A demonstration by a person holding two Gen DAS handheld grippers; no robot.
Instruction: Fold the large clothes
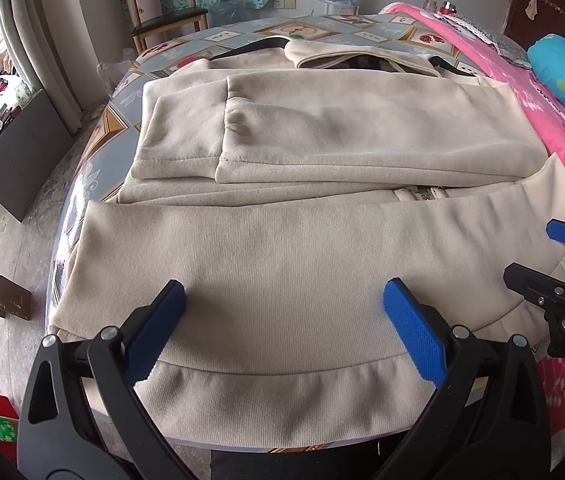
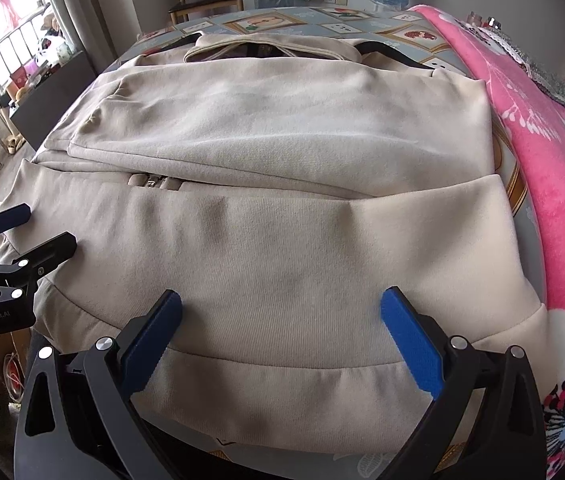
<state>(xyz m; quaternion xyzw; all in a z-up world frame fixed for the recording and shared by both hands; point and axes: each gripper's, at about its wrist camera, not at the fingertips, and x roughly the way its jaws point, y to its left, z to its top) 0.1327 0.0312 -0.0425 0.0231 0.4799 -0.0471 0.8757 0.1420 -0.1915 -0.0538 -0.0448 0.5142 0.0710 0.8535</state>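
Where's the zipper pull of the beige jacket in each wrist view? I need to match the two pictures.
Left wrist: zipper pull sits right of centre, in the gap under the folded sleeves.
Right wrist: zipper pull sits left of centre, in the same gap.
Shared landmark: the jacket's collar at the far end.

Near hem of beige jacket (image 1: 282,280) is unobstructed. Pink blanket (image 1: 542,120) crowds the worktop (image 1: 122,92) on the right. Left edge drops to open floor (image 1: 22,220); small box (image 1: 2,295) stands there.

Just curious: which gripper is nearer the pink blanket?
Right. The right gripper hovers over the jacket's hem beside the pink blanket; the left gripper is farther left, across the jacket.
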